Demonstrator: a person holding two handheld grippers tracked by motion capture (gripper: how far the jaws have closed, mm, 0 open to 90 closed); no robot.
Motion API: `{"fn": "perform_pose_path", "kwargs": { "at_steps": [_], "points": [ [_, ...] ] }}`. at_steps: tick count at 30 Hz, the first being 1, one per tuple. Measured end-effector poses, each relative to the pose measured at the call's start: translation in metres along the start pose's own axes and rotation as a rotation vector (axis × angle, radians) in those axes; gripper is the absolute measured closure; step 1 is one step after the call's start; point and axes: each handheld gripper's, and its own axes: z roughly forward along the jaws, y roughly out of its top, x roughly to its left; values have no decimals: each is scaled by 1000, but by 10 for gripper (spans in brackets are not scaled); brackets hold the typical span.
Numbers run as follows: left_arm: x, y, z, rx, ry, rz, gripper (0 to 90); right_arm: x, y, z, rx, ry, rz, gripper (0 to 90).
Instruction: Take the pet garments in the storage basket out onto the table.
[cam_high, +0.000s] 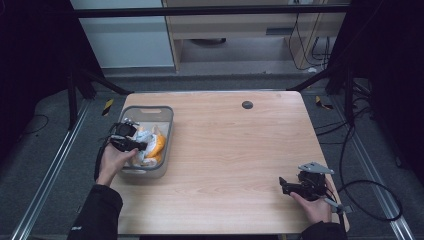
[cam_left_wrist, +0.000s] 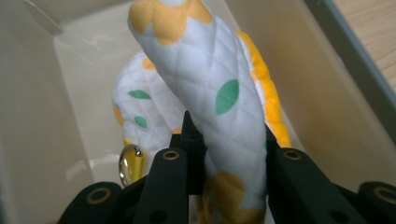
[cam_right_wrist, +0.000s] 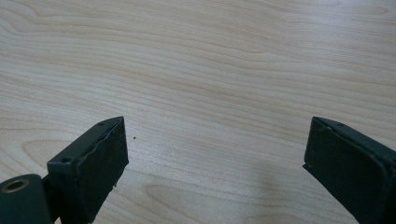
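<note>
At table's left, inside grey bin (cam_high: 167, 131): quilted floral oven mitt (cam_left_wrist: 219, 93), pinched by left gripper (cam_left_wrist: 227, 154). Right gripper (cam_right_wrist: 215, 163) agape, idle near-right. Risk: mitt's loop, probably, snagging bin wall when lifted.

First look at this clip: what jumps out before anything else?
The eye goes to the quilted cloth, white with yellow flowers and green leaves, clamped between the jaws of the left hand-held gripper inside the grey bin at the table's left edge. Opposite it, the right hand-held gripper sits wide open over the bare wooden table near the right corner on the person's side.
</note>
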Motion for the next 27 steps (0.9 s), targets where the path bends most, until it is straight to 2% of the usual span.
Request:
{"fn": "perform_pose_path", "kwargs": {
  "at_steps": [8,17,18,27],
  "points": [
    [0,8,-34,-85,9,-1,745,0,0,0,-2,0,0,62],
    [-6,14,-70,-167,15,37,747,0,0,0,-3,-2,2,62],
    [-6,14,-70,-167,15,37,747,0,0,0,-3,-2,2,62],
    [-21,23,-102,-234,0,83,748,0,0,0,-5,-4,3,61]
  ]
}}
